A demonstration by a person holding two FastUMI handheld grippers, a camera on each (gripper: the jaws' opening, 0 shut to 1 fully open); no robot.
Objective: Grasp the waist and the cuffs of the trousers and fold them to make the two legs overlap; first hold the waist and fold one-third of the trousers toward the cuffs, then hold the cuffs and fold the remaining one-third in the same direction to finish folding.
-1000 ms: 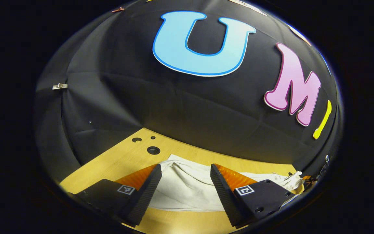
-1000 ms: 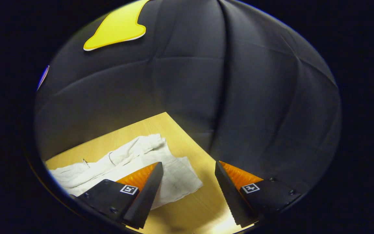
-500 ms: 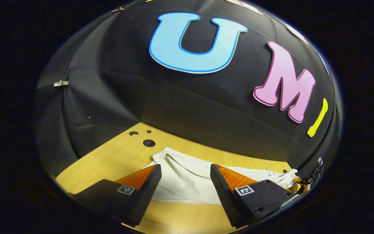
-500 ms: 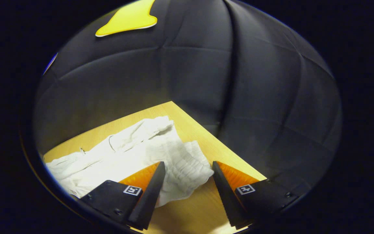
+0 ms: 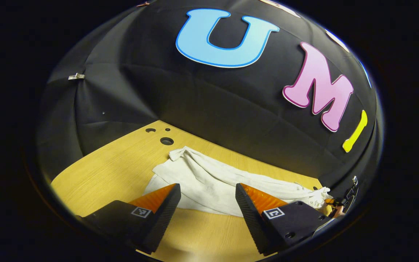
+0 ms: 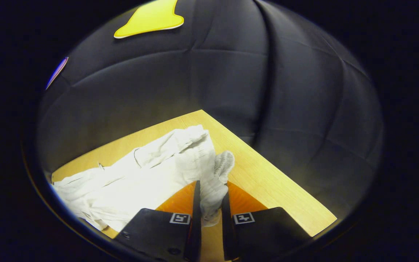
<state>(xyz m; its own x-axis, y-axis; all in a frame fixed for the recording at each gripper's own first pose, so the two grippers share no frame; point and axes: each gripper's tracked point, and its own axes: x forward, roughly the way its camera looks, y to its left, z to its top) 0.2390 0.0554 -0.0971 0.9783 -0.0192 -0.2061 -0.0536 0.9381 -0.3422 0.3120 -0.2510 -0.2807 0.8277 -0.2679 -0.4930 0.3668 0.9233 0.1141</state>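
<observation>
A: Where are the trousers [image 5: 216, 182]?

B: Spread in a rumpled strip across the worktop [image 5: 115, 171], near its far edge by the black cloth wall [image 5: 202, 105]. In the left gripper view they run from close to some holes [image 5: 166, 141] in the worktop off to the right.

A: What is the right tool [image 6: 210, 207] doing?

B: Its fingers are drawn nearly together, both pressing on a bunched, gathered end of the trousers [image 6: 151, 174]. The cloth stands up between them in a puckered fold. The tool points forward and down toward the worktop [image 6: 267, 178], near its right corner.

A: And the left tool [image 5: 206, 207]?

B: Spread wide, gripping nothing. It hangs just above the worktop, tilted down, with the near edge of the trousers showing between its fingers. I cannot tell if the fingertips touch the cloth.

A: Anything else?

B: In the left gripper view, the other tool [image 5: 340, 207] shows small at the far right end of the trousers.
</observation>
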